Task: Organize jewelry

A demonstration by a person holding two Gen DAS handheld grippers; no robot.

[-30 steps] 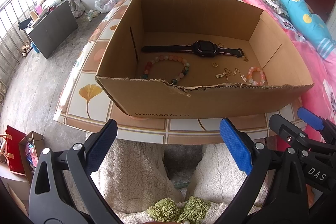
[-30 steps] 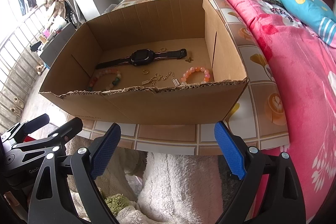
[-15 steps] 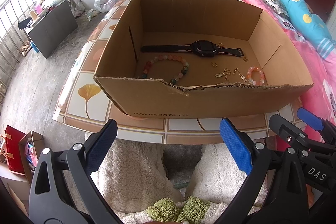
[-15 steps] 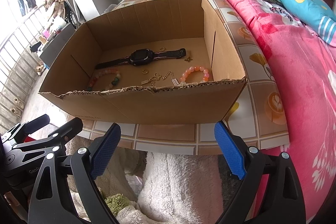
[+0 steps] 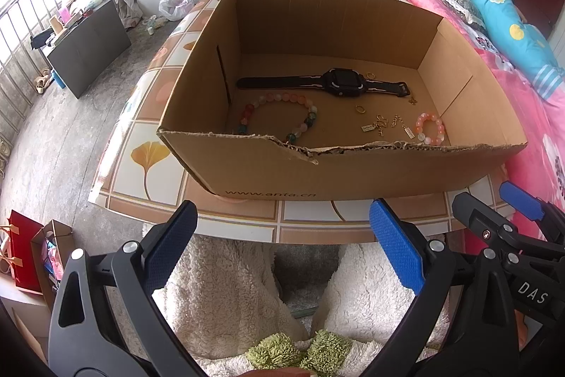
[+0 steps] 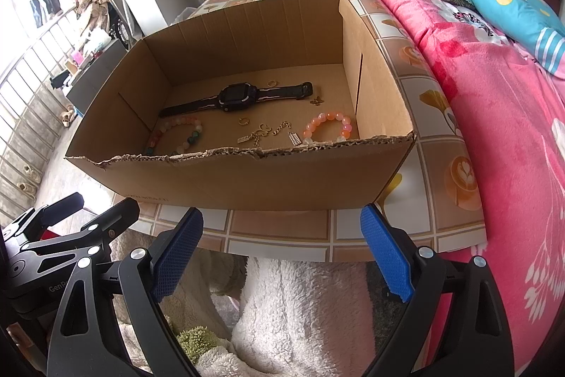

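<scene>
Cardboard box [image 5: 353, 172] on the bench is holding the jewelry. I'm eyeing the pink bracelet [image 6: 326, 128]: light, slippery beads, so I'd pinch across its cord. Both grippers [image 5: 282, 246] [image 6: 282, 249] are hanging released, empty.

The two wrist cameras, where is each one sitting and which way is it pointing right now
Left wrist: behind the open left gripper, off the table's near edge, facing the cardboard box; fleecy lap below, right gripper alongside.
Right wrist: behind the open right gripper, facing the box's right side; left gripper alongside.
Shared: box, black watch, two bead bracelets.
</scene>
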